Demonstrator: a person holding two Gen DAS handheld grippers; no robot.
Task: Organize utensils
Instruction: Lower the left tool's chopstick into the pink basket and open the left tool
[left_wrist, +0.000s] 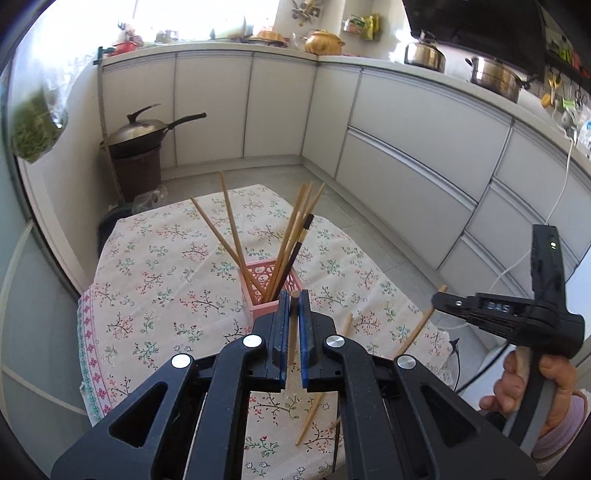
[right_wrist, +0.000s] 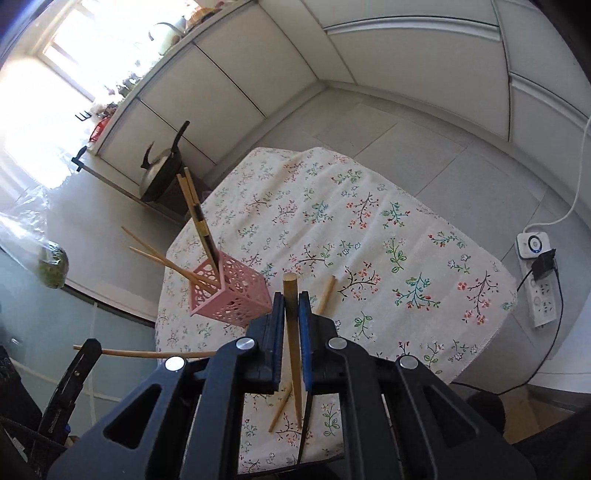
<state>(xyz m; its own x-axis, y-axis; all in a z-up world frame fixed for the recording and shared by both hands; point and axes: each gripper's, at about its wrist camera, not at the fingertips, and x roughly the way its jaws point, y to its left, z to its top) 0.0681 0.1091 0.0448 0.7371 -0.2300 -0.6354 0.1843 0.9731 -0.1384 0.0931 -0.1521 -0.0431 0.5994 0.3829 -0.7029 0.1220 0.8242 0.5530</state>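
Currently both grippers, left (left_wrist: 294, 295) & right (right_wrist: 291, 295), are each clamping one chopstick (right_wrist: 293, 332); pink holder (left_wrist: 264, 286) is sitting just beyond left jaws.

A: What colour is the holder (left_wrist: 264, 291)?
B: Pink, with a lacy cut-out pattern. Around it, the tablecloth (left_wrist: 155, 258) is cream with red, green and blue flower sprigs.
A: And the chopsticks (left_wrist: 229, 225) in the holder?
B: Pale tan, except one black (left_wrist: 295, 251).
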